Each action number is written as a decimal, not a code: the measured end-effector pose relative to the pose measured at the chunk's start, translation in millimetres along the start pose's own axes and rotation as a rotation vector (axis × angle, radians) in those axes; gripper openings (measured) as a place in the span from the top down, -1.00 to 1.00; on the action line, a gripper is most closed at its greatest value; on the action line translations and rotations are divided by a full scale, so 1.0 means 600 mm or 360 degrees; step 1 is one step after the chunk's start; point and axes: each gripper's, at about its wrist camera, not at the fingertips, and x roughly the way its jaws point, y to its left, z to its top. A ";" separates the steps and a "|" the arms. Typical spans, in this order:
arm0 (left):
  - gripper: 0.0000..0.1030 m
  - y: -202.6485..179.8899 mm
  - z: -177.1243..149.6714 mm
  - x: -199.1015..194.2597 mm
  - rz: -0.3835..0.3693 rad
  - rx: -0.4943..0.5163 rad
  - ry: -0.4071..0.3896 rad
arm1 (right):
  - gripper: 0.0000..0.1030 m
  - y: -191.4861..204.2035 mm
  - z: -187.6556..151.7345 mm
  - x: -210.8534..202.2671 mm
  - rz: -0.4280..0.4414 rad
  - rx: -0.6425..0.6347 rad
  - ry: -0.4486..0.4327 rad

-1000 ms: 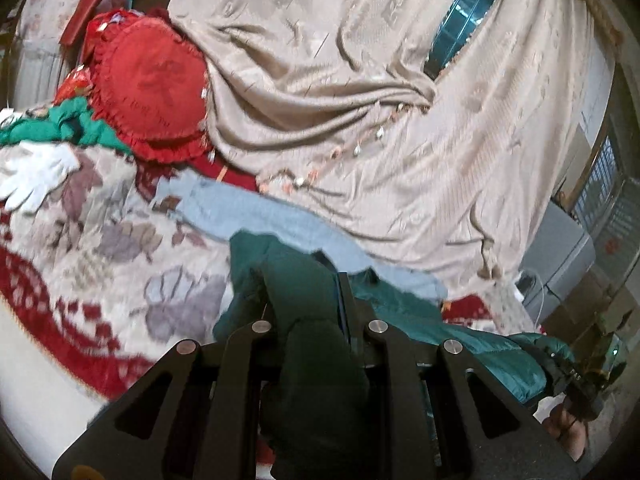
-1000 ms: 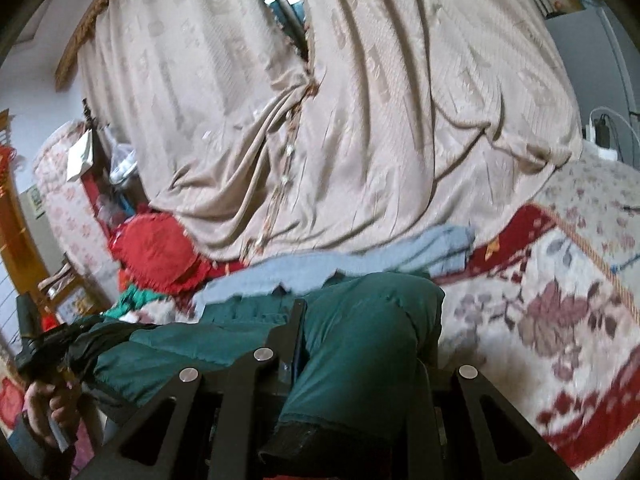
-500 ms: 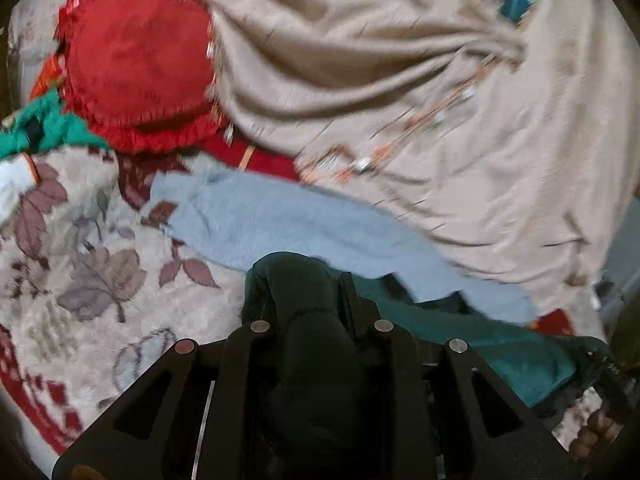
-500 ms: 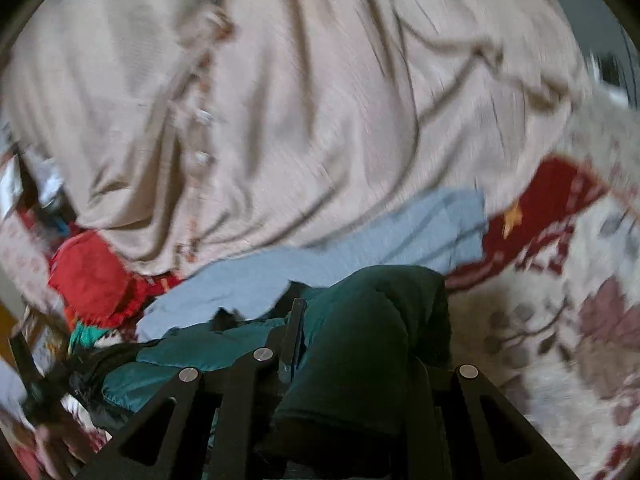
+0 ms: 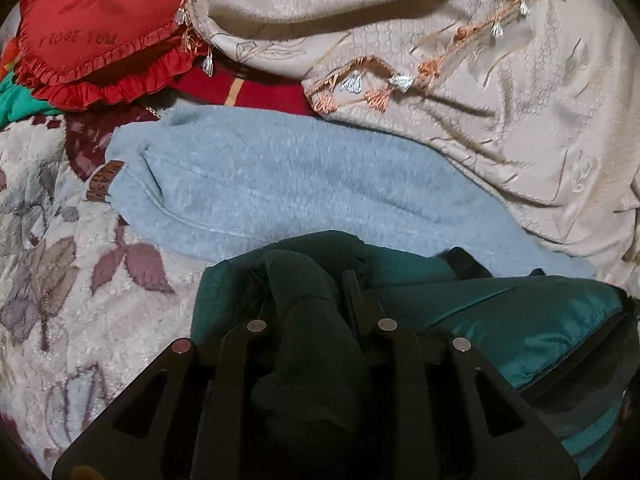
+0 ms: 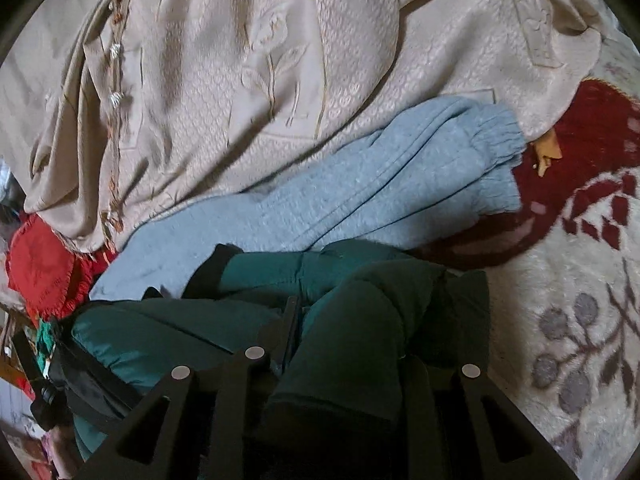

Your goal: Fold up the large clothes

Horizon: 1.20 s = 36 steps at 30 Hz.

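Observation:
A dark green padded jacket (image 5: 500, 320) lies low over the floral blanket, stretched between both grippers. My left gripper (image 5: 310, 296) is shut on a bunched fold of it. In the right wrist view the jacket (image 6: 168, 336) runs to the left, and my right gripper (image 6: 360, 304) is shut on its other bunched end. Pale blue fleece trousers (image 5: 304, 184) lie just beyond the jacket, their cuffs (image 6: 492, 156) to the right. The jacket hides both grippers' fingertips.
A beige embroidered curtain (image 5: 460, 40) hangs down onto the bed behind the trousers. A red frilled cushion (image 5: 92, 28) sits at the far left. The floral blanket (image 6: 568, 320) spreads to the right. The other gripper (image 6: 48, 396) shows at the left edge.
Both grippers have moved forward and down toward the bed, carrying the green jacket closer to the blue trousers and curtain. Both stay shut on the jacket.

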 end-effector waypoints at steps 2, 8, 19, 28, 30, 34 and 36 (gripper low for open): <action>0.58 0.000 -0.001 0.010 0.0011 0.0007 0.0009 | 0.60 -0.002 0.001 0.008 0.0007 0.0002 0.0010; 0.59 -0.001 -0.003 0.014 0.0011 0.0010 -0.0012 | 0.56 0.003 -0.002 0.009 -0.0001 -0.0023 -0.0019; -0.30 0.033 0.030 -0.023 -0.0381 -0.0330 0.0080 | -0.62 -0.029 0.013 -0.063 0.0401 0.0458 -0.0092; -0.44 0.072 0.071 -0.123 -0.0509 -0.0489 -0.0339 | -0.62 -0.004 0.029 -0.158 0.0405 0.0360 -0.0502; -0.44 0.066 0.076 -0.131 -0.0512 -0.0448 -0.0378 | -0.62 0.013 0.034 -0.153 0.0339 0.0280 -0.0489; -0.44 0.016 0.084 -0.126 -0.0438 -0.0256 -0.0357 | -0.62 0.069 0.049 -0.134 0.0096 -0.0044 -0.0444; -0.44 -0.013 0.091 -0.118 -0.0307 -0.0102 -0.0338 | -0.62 0.100 0.061 -0.111 -0.0074 -0.0222 -0.0392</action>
